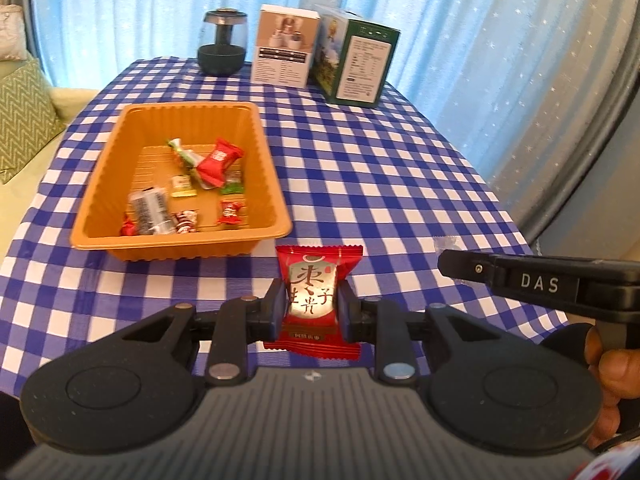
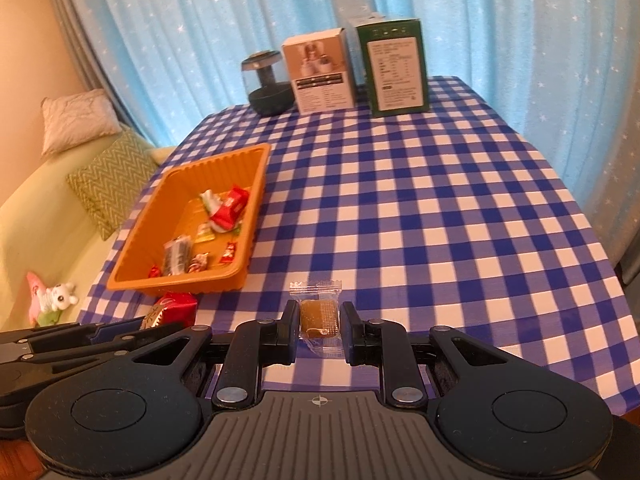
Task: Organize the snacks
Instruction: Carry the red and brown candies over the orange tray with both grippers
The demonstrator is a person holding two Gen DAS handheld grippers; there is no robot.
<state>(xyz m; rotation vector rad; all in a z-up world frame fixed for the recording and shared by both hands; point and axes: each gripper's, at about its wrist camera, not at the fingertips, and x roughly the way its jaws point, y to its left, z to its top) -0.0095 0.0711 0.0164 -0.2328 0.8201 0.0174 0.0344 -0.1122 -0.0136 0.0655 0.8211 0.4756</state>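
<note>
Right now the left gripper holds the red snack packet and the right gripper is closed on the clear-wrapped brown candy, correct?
Not quite. The left gripper does hold the red snack packet, but the right gripper is open around the clear-wrapped brown candy, as the right wrist view shows.

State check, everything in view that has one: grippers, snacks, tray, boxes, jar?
left gripper: shut on red snack packet
right gripper: open, fingers either side of clear-wrapped brown candy
clear-wrapped brown candy: flat on tablecloth, not gripped
orange tray: open, part filled with candies
white box: upright, closed
green box: upright, closed
glass jar: upright, lid on
</note>
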